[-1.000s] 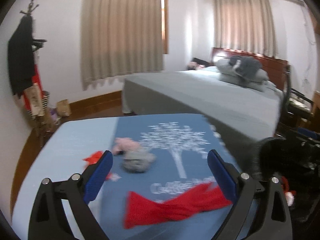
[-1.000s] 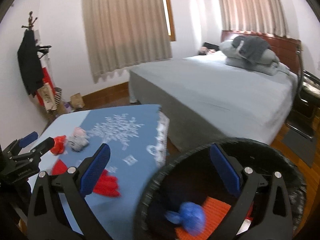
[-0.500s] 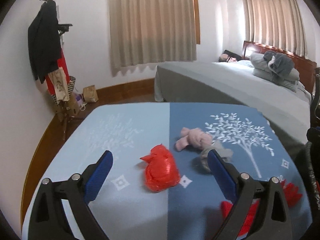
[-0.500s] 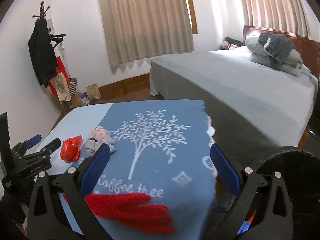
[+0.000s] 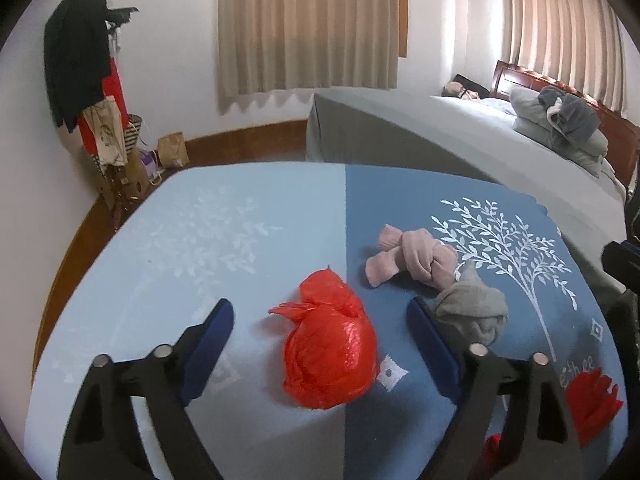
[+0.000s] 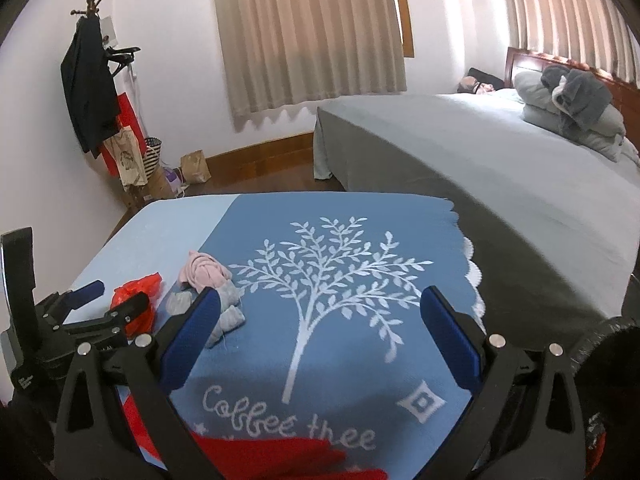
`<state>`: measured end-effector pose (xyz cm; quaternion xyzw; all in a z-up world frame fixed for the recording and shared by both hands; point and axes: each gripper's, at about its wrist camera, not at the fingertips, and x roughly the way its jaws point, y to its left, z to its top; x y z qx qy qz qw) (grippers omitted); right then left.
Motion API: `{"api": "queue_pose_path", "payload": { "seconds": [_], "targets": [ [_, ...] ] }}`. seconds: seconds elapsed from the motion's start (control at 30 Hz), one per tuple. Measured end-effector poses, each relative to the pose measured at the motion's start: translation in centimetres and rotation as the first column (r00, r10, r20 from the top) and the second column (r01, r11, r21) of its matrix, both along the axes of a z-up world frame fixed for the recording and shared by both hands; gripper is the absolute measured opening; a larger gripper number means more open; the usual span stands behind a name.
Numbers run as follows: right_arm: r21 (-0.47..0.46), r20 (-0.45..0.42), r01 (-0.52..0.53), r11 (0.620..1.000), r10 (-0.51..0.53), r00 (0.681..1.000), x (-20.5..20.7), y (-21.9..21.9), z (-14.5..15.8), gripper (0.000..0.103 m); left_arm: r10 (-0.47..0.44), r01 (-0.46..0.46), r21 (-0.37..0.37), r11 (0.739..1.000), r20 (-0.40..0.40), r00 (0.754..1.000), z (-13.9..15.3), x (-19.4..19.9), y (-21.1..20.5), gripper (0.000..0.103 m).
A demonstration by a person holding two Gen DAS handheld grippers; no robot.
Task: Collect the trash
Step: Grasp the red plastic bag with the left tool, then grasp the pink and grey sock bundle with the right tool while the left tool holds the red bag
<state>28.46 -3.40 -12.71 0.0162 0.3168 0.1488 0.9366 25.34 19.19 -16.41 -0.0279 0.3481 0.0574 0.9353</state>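
Crumpled red plastic bag [image 5: 330,354] sits on the blue tablecloth [image 5: 224,240], on the seam btw light and dark halves, long axis running near-to-far, twisted tip pointing away and left. Left gripper [image 5: 320,320] angled down over it, jaws just been closing, bag btw them, pads not touching. Pink cloth knot [image 5: 412,256] and grey cloth [image 5: 472,312] just right of it. Right gripper [image 6: 320,316] tilted down over the tree print [image 6: 332,272], jaws wide, nothing held.

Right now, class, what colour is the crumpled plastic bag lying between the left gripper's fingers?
Bright red; the crumpled plastic bag shows best in the left wrist view.
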Motion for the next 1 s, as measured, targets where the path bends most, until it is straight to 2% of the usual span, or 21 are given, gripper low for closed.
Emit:
{"api": "queue_pose_path", "payload": {
  "seconds": [0.03,0.13,0.2,0.27,0.37,0.5,0.73,1.0],
  "targets": [
    [0.001,-0.003,-0.006,1.0,0.006,1.0,0.3,0.3,0.0,0.097,-0.001,0.001,-0.002,1.0,-0.007,1.0,-0.1,0.1,0.0,0.081],
    [-0.002,-0.004,-0.018,1.0,0.018,1.0,1.1,1.1,0.0,0.097,-0.019,0.017,-0.022,1.0,-0.049,0.999,-0.6,0.7,0.0,0.062],
    [0.003,-0.006,-0.025,1.0,0.025,1.0,1.7,1.6,0.1,0.097,-0.029,0.026,-0.045,0.999,-0.076,0.997,-1.0,1.1,0.3,0.041],
    [0.01,-0.013,-0.035,0.999,0.035,0.999,2.2,2.2,0.0,0.097,-0.031,0.025,-0.069,0.997,-0.084,0.996,-1.2,1.2,0.7,0.039],
    [0.017,-0.025,-0.056,0.998,0.056,0.998,3.1,3.4,-0.1,0.097,-0.02,0.016,-0.08,0.997,-0.047,0.999,-0.7,0.8,1.2,0.037],
    [0.013,-0.024,-0.084,0.996,0.085,0.996,3.9,5.1,0.1,0.097,0.005,-0.005,-0.033,0.999,-0.008,1.0,0.2,0.6,1.9,0.037],
    [-0.002,-0.057,-0.127,0.992,0.127,0.99,5.5,8.1,-0.7,0.097,0.068,-0.068,0.004,0.998,0.001,0.998,0.7,1.3,4.8,0.037],
    [-0.043,-0.124,-0.177,0.983,0.171,0.978,7.0,11.1,-2.5,0.097,0.095,-0.095,0.002,0.995,-0.009,0.995,0.3,1.4,6.3,0.037]
  ]
}}
